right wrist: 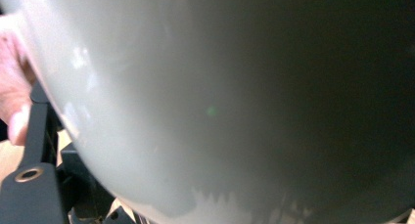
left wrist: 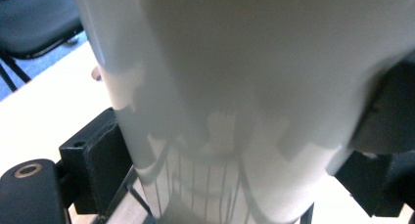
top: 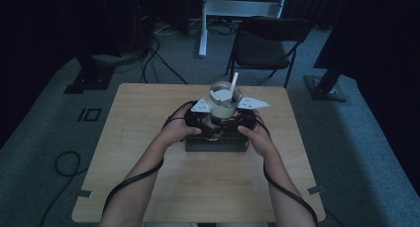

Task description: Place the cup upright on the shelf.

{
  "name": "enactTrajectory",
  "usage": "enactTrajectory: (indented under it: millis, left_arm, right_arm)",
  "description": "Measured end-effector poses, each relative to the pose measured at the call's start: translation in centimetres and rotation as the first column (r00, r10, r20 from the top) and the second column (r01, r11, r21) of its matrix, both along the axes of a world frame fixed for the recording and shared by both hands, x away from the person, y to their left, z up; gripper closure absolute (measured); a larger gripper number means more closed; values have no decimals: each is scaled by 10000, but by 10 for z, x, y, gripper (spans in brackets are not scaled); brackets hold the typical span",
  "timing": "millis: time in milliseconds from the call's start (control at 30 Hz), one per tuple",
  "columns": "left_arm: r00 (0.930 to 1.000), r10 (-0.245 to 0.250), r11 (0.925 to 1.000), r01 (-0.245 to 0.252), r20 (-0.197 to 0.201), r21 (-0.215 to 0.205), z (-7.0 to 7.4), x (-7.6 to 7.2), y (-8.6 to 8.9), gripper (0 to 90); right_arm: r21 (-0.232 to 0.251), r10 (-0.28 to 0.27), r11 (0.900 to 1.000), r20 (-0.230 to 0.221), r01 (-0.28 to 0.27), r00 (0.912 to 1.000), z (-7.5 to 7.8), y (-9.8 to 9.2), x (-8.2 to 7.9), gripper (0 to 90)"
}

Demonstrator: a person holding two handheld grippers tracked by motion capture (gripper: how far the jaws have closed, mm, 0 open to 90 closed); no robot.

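Observation:
A white cup [top: 221,107] with a clear dome lid and a straw [top: 233,82] stands upright over a black wire rack [top: 216,143] at the middle of the wooden table [top: 143,138]. My left gripper [top: 204,122] holds it from the left, and my right gripper [top: 239,121] holds it from the right. In the left gripper view the cup [left wrist: 235,111] sits between both black jaws, with rack wires showing through its base. In the right gripper view the cup [right wrist: 220,97] presses against the left jaw; the other jaw is lost in shadow.
A black folding chair [top: 267,43] stands beyond the table's far edge, beside a white stand leg [top: 202,28]. Cables [top: 148,58] run over the grey carpet at the left. Bare tabletop lies on both sides of the rack and in front of it.

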State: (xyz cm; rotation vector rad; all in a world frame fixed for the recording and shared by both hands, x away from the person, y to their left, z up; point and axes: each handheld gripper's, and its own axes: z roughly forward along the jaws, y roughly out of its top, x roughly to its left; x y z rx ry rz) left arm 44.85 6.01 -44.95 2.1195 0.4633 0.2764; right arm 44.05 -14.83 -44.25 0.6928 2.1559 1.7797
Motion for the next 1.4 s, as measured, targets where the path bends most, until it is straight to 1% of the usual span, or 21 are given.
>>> enactTrajectory:
  millis: [67, 100, 133, 167, 200, 333, 367, 400, 433, 567, 633, 733, 800, 833, 867, 1000, 1100, 1200, 1267, 1333, 1400]
  left_arm:
    - [9999, 61, 10000, -61, -90, 19, -5, -1, 3, 103]
    - [9998, 111, 9999, -112, -134, -70, -7, -1, 4, 103]
    - [9999, 133, 9999, -133, -58, -57, -9, -2, 5, 103]
    - [9999, 165, 9997, -166, -30, -184, -10, -3, 6, 103]
    - [9998, 220, 9994, -220, -16, -285, -11, -4, 7, 103]
    - [9993, 353, 9977, -361, -154, -571, -16, -6, 12, 102]
    - [9993, 356, 9976, -364, -139, -590, -17, -7, 12, 102]
    - [9993, 356, 9976, -364, -139, -590, -17, -7, 12, 102]
    - [9987, 471, 9963, -483, -191, -716, -19, -8, 13, 102]
    - [9973, 711, 9926, -724, -175, -975, -22, -11, 15, 101]
    - [9967, 803, 9915, -813, -138, -1013, -23, -12, 16, 102]
    - [9950, 989, 9874, -1001, -158, -1222, -24, -14, 16, 102]
    - [9940, 1082, 9847, -1093, -160, -1356, -25, -15, 16, 102]
    - [9933, 1148, 9828, -1157, -150, -1437, -25, -16, 16, 101]
    - [9928, 1193, 9813, -1201, -149, -1503, -26, -16, 15, 100]
    - [9907, 1351, 9766, -1360, -166, -1665, -27, -18, 13, 91]
    - [9903, 1370, 9722, -1388, -223, -1888, -28, -20, 14, 89]
    - [9889, 1463, 9693, -1488, -269, -1960, -29, -20, 14, 86]
    - [9887, 1481, 9689, -1495, -219, -1972, -29, -21, 14, 86]
    - [9892, 1455, 9708, -1464, -186, -1900, -29, -21, 14, 87]
    - [9888, 1488, 9710, -1485, -127, -1872, -28, -22, 13, 87]
  right_arm:
    - [-220, -64, 9997, 23, 64, 10000, -3, 2, -1, 89]
    - [-282, -43, 9996, 3, 43, 10000, -5, 4, -1, 89]
    - [-365, -51, 9993, 23, 52, 10000, -7, 5, -1, 89]
    - [-427, -65, 9991, 49, 67, 10000, -9, 6, -1, 89]
    - [-375, -61, 9993, 143, 66, 9999, -9, 7, -2, 89]
    - [-542, -132, 9984, 413, 155, 9991, -11, 13, -5, 88]
    - [-510, -199, 9984, 569, 228, 9982, -12, 14, -6, 89]
    - [-510, -199, 9984, 569, 228, 9982, -12, 14, -6, 89]
    - [-365, -359, 9986, 859, 392, 9957, -16, 16, -9, 88]
    - [-261, -667, 9972, 1164, 702, 9910, -20, 20, -13, 88]
    - [-228, -741, 9967, 1275, 776, 9891, -21, 22, -14, 89]
    - [-377, -904, 9947, 1233, 957, 9882, -19, 24, -15, 89]
    - [-377, -1035, 9934, 1086, 1081, 9887, -20, 25, -16, 90]
    - [-350, -1096, 9930, 836, 1128, 9905, -20, 24, -17, 89]
    - [-198, -1155, 9930, 465, 1165, 9922, -22, 23, -17, 89]
    - [-78, -1352, 9907, 487, 1357, 9896, -23, 22, -20, 89]
    - [42, -1515, 9884, 517, 1515, 9871, -24, 21, -22, 89]
    - [4, -1633, 9865, 604, 1635, 9847, -24, 22, -24, 89]
    - [39, -1633, 9865, 673, 1635, 9843, -25, 22, -25, 89]
    - [62, -1656, 9862, 688, 1656, 9838, -25, 21, -26, 90]
    - [-87, -1545, 9878, 806, 1557, 9847, -25, 17, -27, 92]
